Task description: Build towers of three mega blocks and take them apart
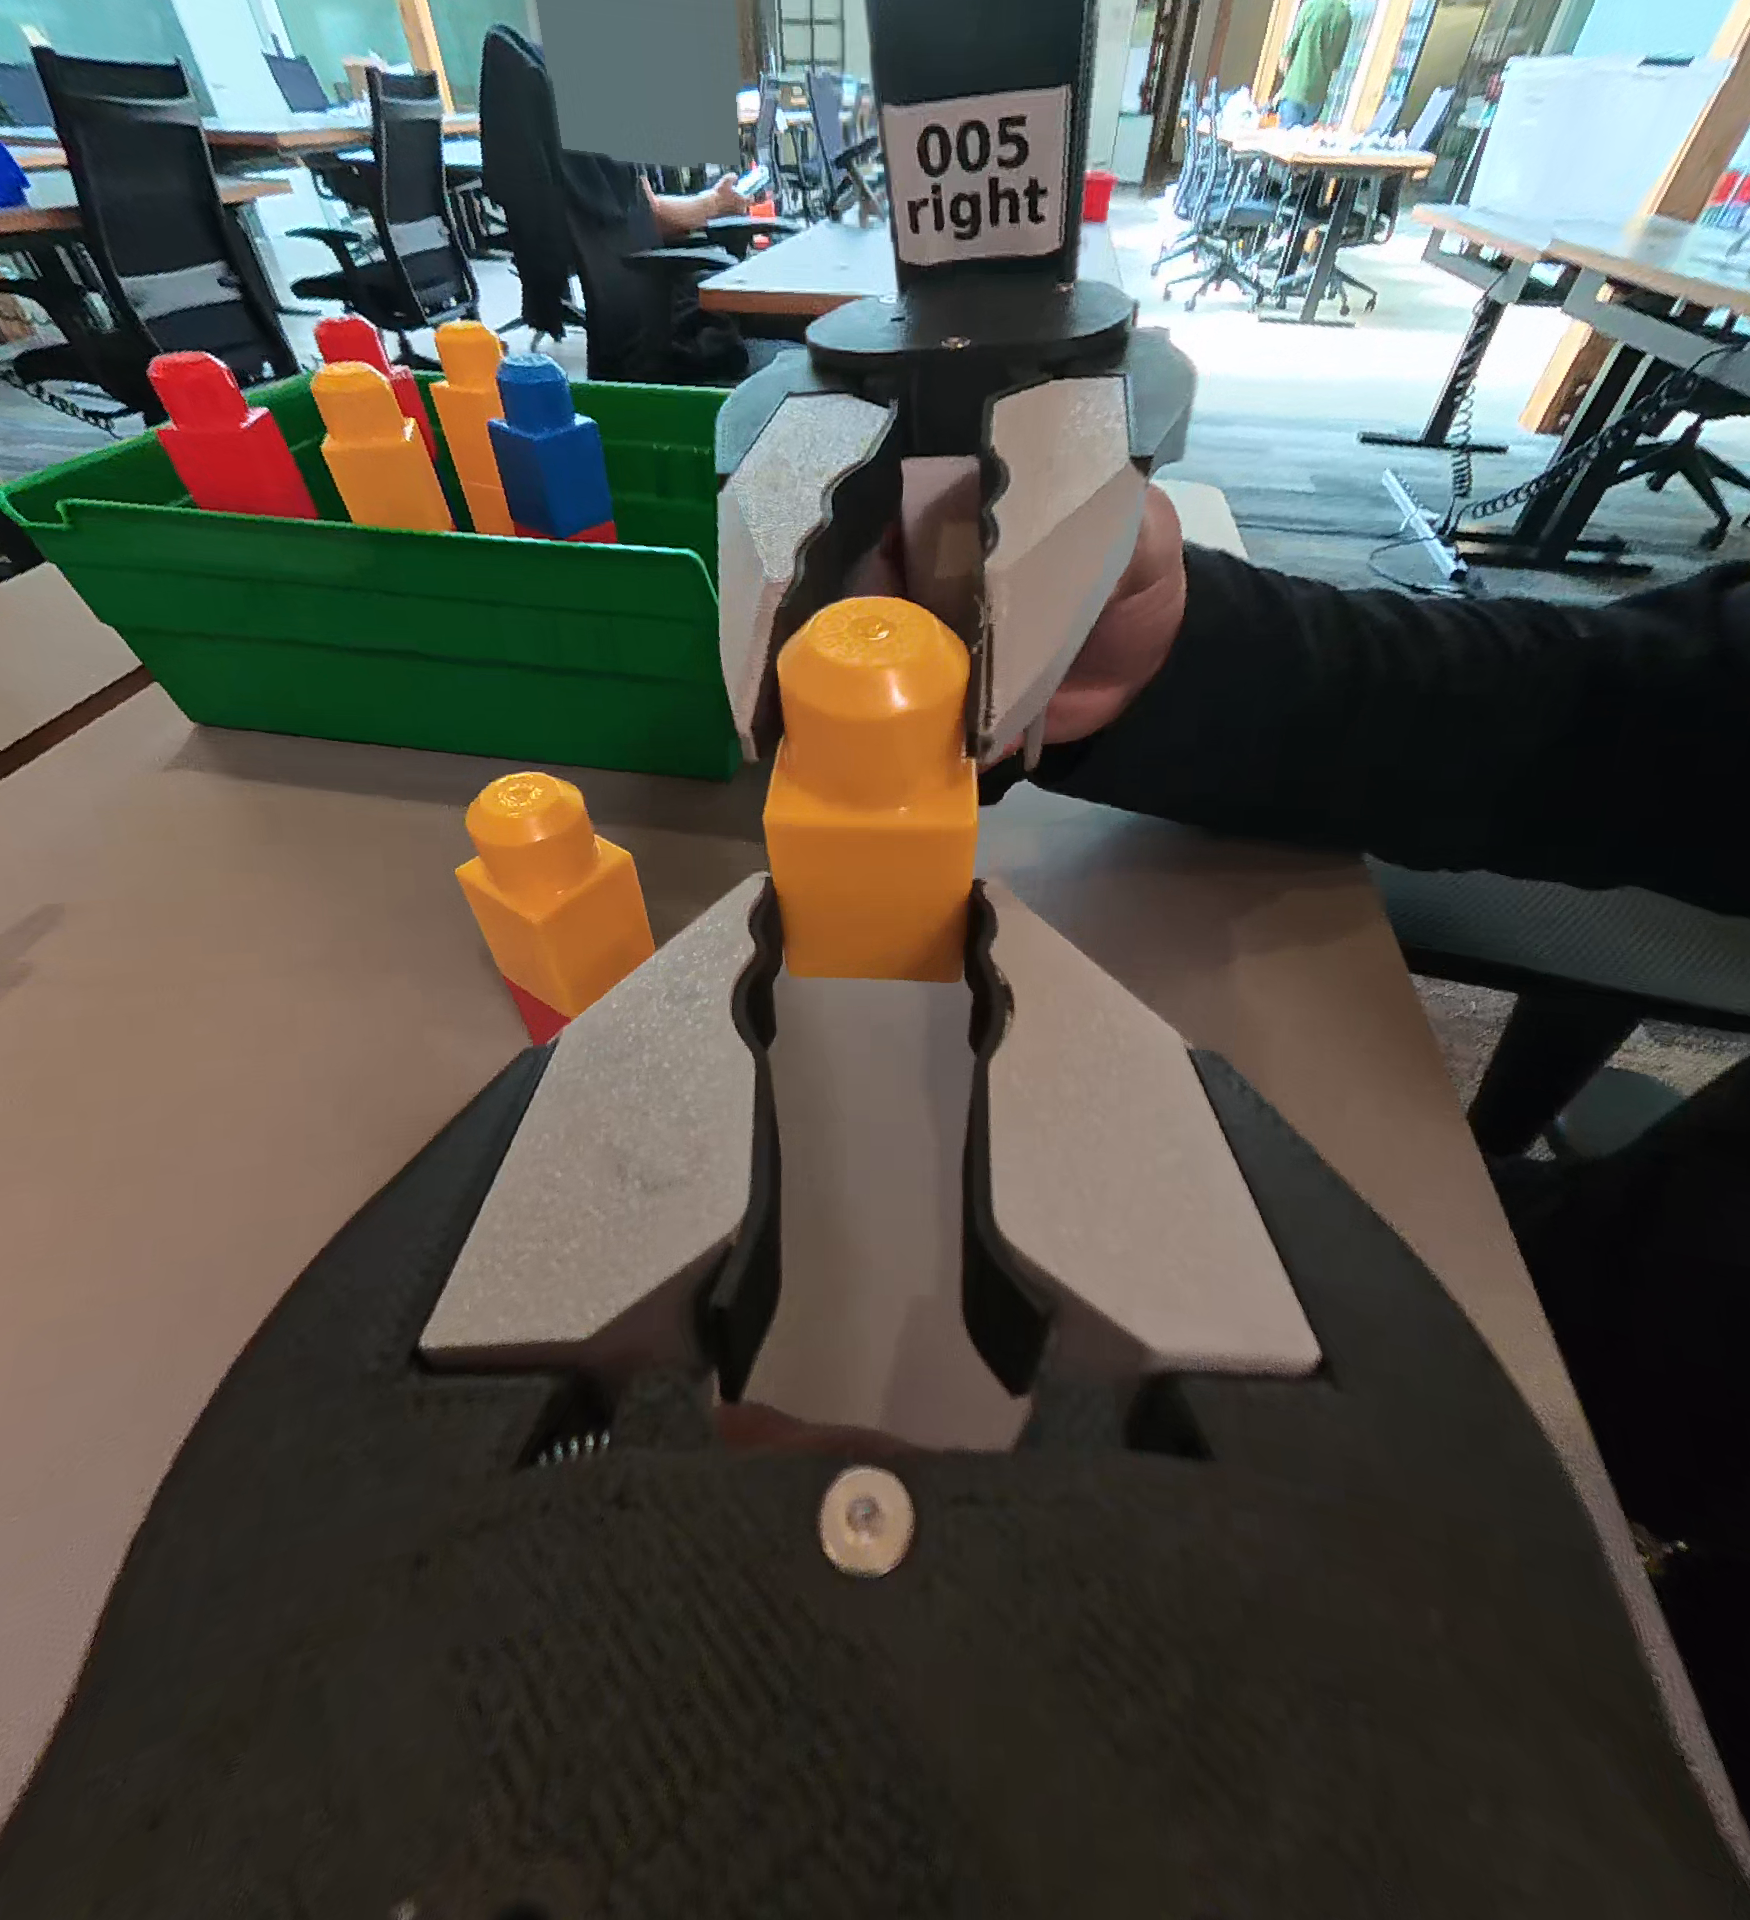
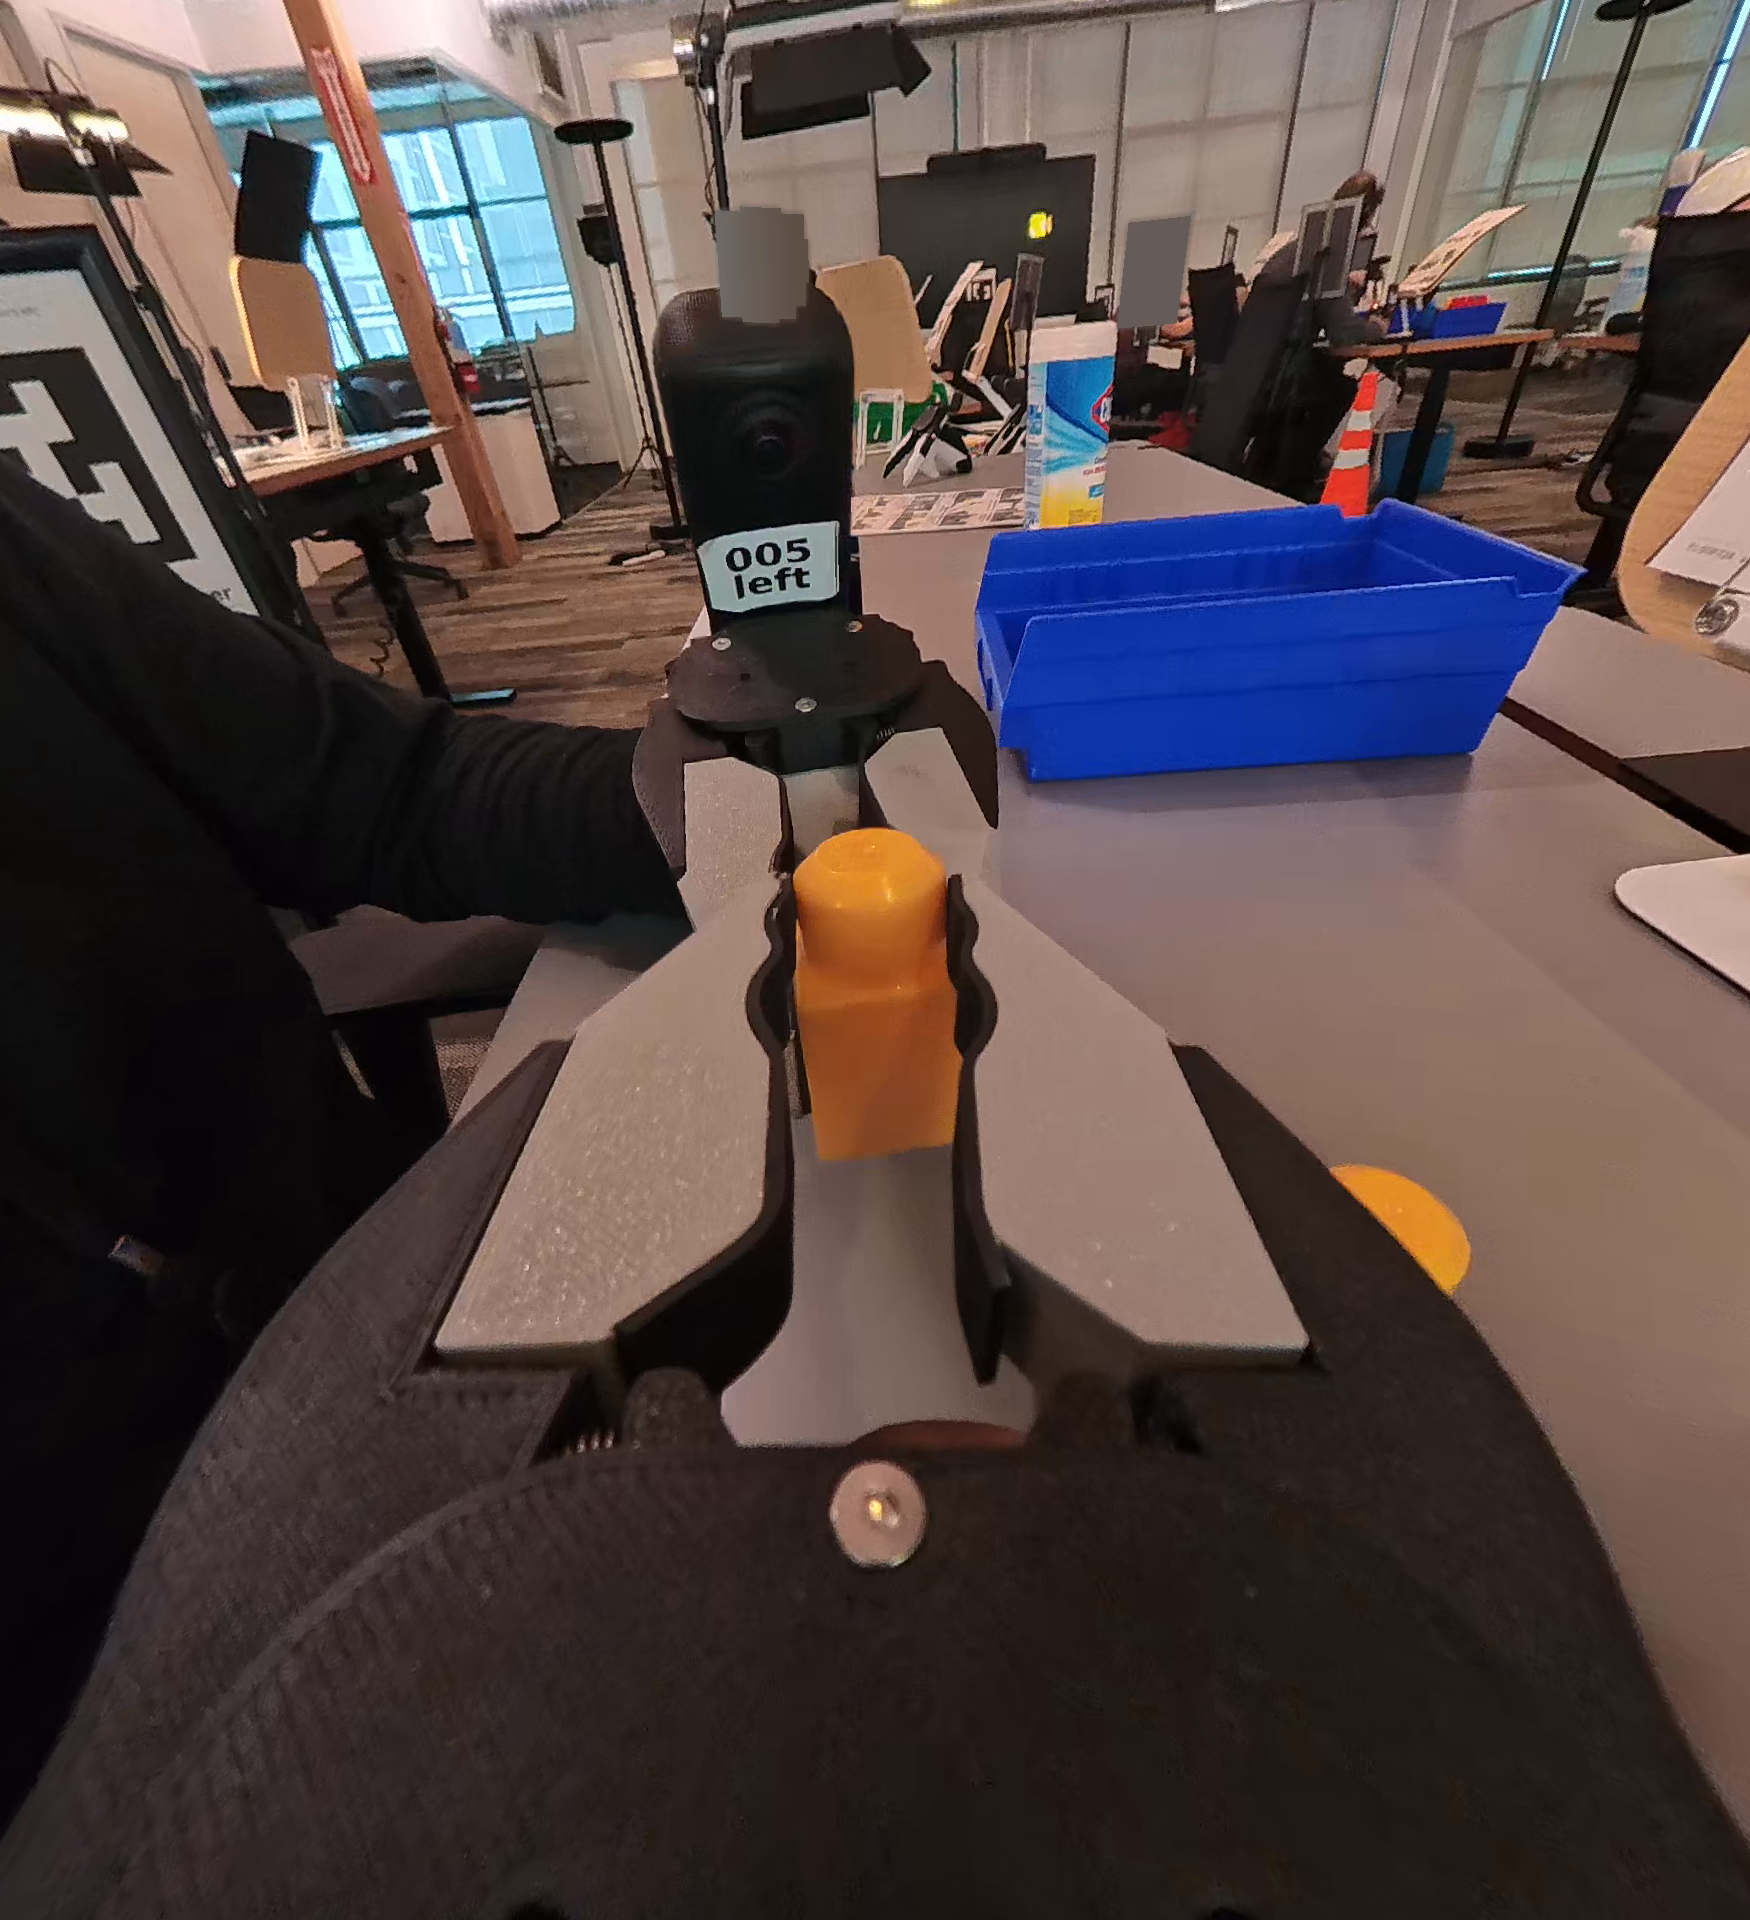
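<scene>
One orange block (image 1: 871, 862) is held between both grippers above the grey table (image 1: 227, 1039). My left gripper (image 1: 871, 935) is shut on the block's square body, with both pads pressed on its sides. My right gripper (image 2: 866, 904) faces it from the far side and is shut on the same orange block (image 2: 876, 1039), up at its round stud. The right gripper (image 1: 876, 727) also shows in the left wrist view, clamping the stud. The left gripper (image 2: 819, 831) shows behind the block in the right wrist view.
A short tower of an orange block on a red one (image 1: 549, 904) stands on the table to the left; its orange top (image 2: 1401, 1226) shows in the right wrist view. A green bin (image 1: 383, 623) holds several block towers. A blue bin (image 2: 1255, 644) stands farther off.
</scene>
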The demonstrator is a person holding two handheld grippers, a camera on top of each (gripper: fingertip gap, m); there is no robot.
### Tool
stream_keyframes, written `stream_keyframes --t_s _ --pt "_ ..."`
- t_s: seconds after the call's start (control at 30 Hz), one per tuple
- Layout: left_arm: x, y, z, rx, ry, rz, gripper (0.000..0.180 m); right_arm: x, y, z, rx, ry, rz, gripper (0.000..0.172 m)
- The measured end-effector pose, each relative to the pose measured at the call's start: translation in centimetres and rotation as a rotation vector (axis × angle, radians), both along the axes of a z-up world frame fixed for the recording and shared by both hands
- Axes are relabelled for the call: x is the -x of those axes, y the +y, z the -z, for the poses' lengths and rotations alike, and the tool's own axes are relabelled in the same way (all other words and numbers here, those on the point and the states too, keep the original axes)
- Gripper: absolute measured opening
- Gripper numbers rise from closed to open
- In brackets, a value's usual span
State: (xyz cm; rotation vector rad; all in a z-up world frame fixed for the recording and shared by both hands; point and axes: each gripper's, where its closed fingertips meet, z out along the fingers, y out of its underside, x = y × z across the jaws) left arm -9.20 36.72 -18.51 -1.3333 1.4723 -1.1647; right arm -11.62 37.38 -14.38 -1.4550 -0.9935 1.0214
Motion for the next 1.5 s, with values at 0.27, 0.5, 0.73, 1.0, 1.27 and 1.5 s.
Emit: stream_keyframes --t_s 0.27,0.5,0.73,1.0,1.27,1.5 --pt "0.2 0.0 0.8 -0.026 0.056 0.0 0.033 0.2 -0.1 0.8 0.01 -0.029 -0.021 0.027" --pt "0.3 -0.1 1.3 -0.003 0.093 0.003 0.033 0.6 0.0 1.6 0.006 -0.071 -0.017 0.027" --pt "0.4 1.2 1.7 0.023 0.107 -0.052 0.042 -0.1 0.9 1.2 -0.025 -0.073 0.054 0.027" --pt "2.0 7.7 5.8 -0.139 0.263 -0.206 0.06 -6.0 3.5 -3.4 -0.098 0.126 0.301 0.027" --pt "-2.8 9.1 6.8 -0.183 0.343 0.088 0.066 -7.2 3.4 -4.2 -0.097 0.183 0.293 0.027" --pt "-4.2 8.6 7.6 -0.159 0.4 0.352 0.073 -7.1 2.8 -4.7 -0.105 0.201 0.252 0.027"
